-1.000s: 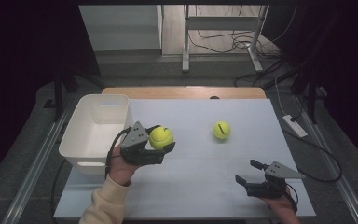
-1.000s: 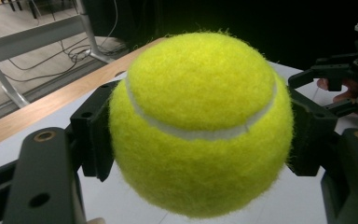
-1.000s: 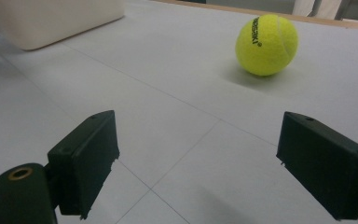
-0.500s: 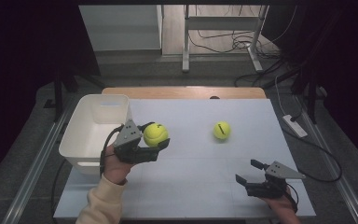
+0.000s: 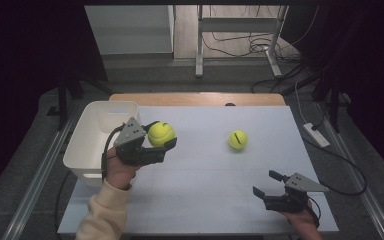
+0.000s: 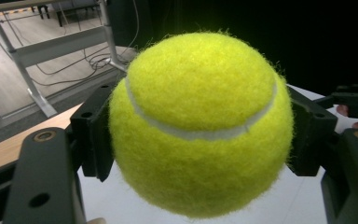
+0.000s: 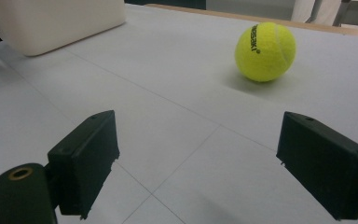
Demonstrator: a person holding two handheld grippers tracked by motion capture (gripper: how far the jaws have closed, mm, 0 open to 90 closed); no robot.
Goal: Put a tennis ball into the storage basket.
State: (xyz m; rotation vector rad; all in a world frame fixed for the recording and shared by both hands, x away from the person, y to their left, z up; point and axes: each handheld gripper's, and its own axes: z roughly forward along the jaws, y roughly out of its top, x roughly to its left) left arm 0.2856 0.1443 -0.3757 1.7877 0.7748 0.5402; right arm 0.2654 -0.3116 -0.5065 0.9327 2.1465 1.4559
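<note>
Left gripper (image 5: 161,137) clamped on tennis ball (image 5: 160,134), held above table (image 5: 205,200) near left edge, just beside white bin (image 5: 87,145). Jaws pressed against both sides of ball in left gripper view. Right gripper (image 5: 266,184) low at near right corner, jaws spread wide, nothing between. Second tennis ball (image 5: 238,139) resting right of centre, well apart from both.

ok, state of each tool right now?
Left tool: shut on a tennis ball, lifted off the table.
Right tool: open, holding nothing.
</note>
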